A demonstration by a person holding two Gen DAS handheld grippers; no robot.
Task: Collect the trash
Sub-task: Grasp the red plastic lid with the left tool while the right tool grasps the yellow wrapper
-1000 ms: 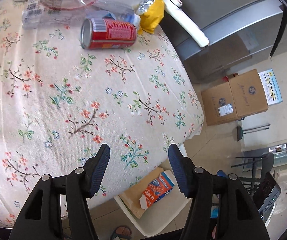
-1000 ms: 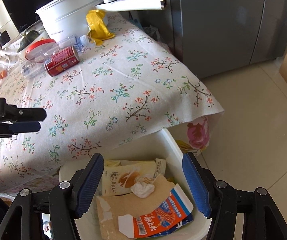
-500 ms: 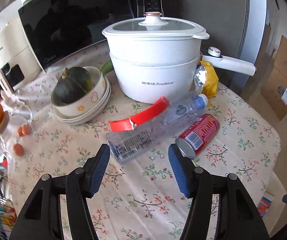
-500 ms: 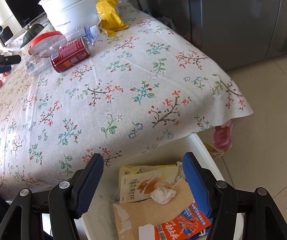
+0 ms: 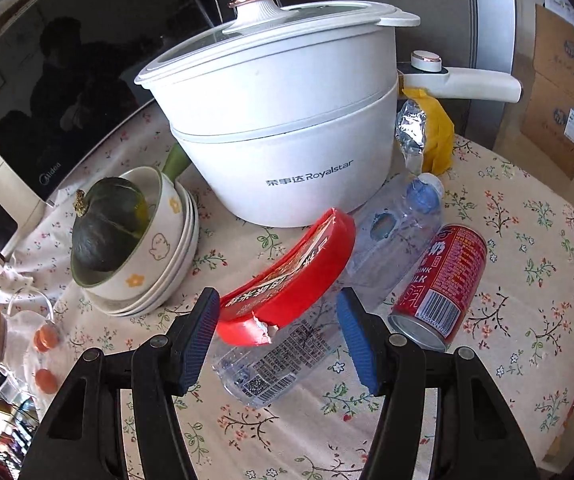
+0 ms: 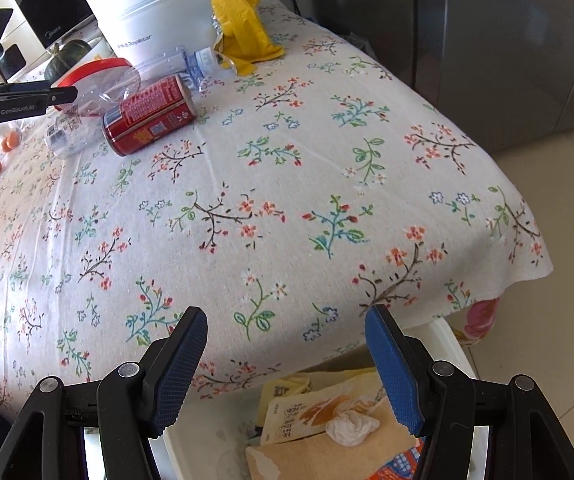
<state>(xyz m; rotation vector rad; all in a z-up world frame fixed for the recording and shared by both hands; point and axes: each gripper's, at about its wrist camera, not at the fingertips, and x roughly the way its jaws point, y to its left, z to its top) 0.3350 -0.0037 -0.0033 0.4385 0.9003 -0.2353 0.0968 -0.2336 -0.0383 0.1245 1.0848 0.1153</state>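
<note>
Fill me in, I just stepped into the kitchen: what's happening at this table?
A person is clearing trash off the floral tablecloth with handheld tongs. The left tongs, open and empty, are lined up on the red round plastic lid lying over a clear crushed plastic bottle, beside a tipped red drink can. The right tongs, also open and empty, hang above the white bin, which already holds wrappers.

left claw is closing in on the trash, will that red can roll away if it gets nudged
Probably: the red can lies on its side on the tablecloth, so a sideways nudge could roll it. It looks like thin metal, likely light. The clear bottle alongside may block it.
</note>
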